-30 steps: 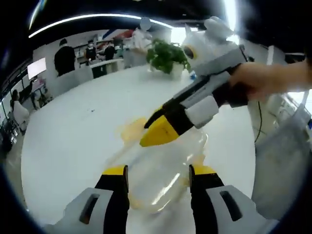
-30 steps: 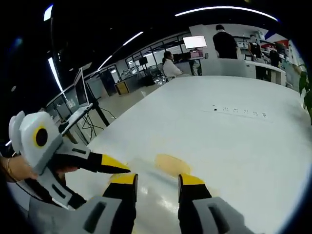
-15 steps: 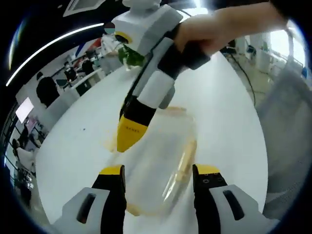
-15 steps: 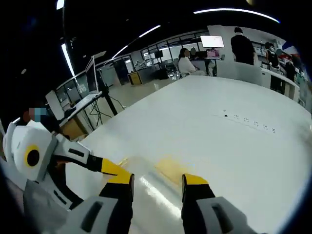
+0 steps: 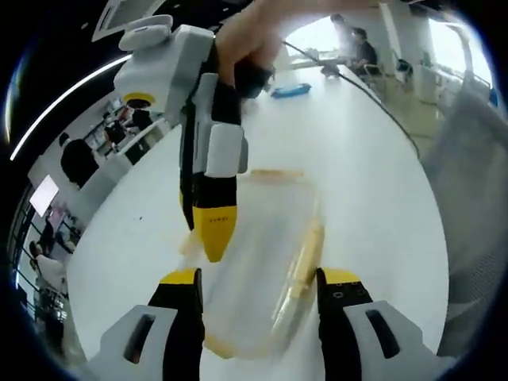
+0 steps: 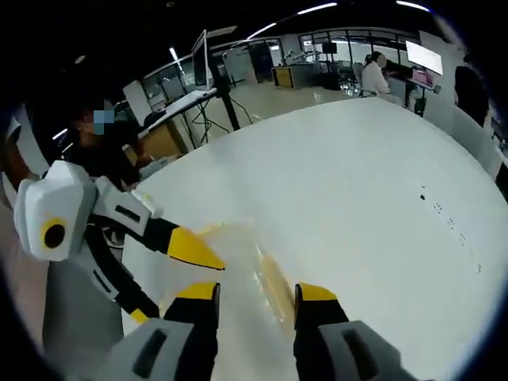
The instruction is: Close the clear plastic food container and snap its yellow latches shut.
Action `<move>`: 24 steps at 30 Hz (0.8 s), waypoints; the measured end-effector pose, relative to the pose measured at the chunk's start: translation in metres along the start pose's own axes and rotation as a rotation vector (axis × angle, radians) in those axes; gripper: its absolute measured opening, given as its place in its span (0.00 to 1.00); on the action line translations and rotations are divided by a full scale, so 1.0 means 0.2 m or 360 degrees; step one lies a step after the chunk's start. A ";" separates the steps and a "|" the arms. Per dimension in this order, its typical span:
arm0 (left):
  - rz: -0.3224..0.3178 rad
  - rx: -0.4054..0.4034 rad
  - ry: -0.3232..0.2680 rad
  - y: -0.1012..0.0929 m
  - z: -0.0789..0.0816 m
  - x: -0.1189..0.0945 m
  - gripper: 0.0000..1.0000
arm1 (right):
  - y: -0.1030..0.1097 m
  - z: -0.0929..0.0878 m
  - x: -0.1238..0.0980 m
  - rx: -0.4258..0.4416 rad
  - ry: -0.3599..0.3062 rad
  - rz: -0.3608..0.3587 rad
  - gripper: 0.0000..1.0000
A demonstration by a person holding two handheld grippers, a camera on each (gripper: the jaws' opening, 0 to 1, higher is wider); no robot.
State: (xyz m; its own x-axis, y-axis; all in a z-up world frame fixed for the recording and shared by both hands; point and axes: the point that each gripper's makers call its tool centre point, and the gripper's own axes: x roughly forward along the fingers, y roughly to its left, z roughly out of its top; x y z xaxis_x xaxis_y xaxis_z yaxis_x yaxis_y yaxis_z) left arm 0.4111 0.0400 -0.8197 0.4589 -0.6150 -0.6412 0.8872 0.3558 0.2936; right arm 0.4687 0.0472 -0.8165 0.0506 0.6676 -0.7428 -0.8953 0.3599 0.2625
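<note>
In the left gripper view, the left gripper (image 5: 255, 292) sits low over the white desk (image 5: 373, 175), its two yellow-tipped jaws standing wide apart with nothing clamped between them. The clear container (image 5: 262, 262) lies on the desk right ahead of these jaws, and its near end reaches down into the gap between them; whether either jaw touches its wall I cannot tell. A yellow latch (image 5: 304, 258) runs along the container's right side, and another yellow edge shows at its far end. The lid looks to be lying on the box, though the blur leaves it unclear whether it is seated.

The right gripper (image 5: 214, 238) comes in from above in that view, held by a hand (image 5: 246, 36), pointing down so that its yellow tip is at the container's left edge. Its jaws overlap from this angle.

In the right gripper view, the right gripper (image 6: 255, 294) shows its own jaws parted with open space between them, over the container (image 6: 238, 262), which is a pale, blurred shape on the desk (image 6: 357, 182) with a yellow latch (image 6: 276, 287) running towards the right jaw. The left gripper (image 6: 190, 250) enters from the left, its yellow tip near the container's left side.

Beyond the desk are people seated and standing in an office.
</note>
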 end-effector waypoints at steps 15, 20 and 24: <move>-0.0013 0.0001 0.0022 0.01 0.00 0.00 0.52 | 0.01 -0.02 0.02 0.0026 0.0337 0.0173 0.30; 0.0025 -0.0018 0.0000 0.01 -0.01 0.01 0.52 | 0.02 -0.02 0.03 -0.0001 0.0439 0.0220 0.29; 0.0038 -0.0028 0.0006 0.01 0.00 0.01 0.49 | 0.01 -0.03 0.03 -0.0001 0.0507 0.0270 0.28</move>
State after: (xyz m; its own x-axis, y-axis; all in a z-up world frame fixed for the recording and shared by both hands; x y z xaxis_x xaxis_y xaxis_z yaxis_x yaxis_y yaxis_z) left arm 0.4141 0.0397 -0.8216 0.4795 -0.6037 -0.6369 0.8752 0.3825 0.2963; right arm 0.4638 0.0490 -0.8241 -0.2394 0.4810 -0.8434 -0.8793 0.2609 0.3984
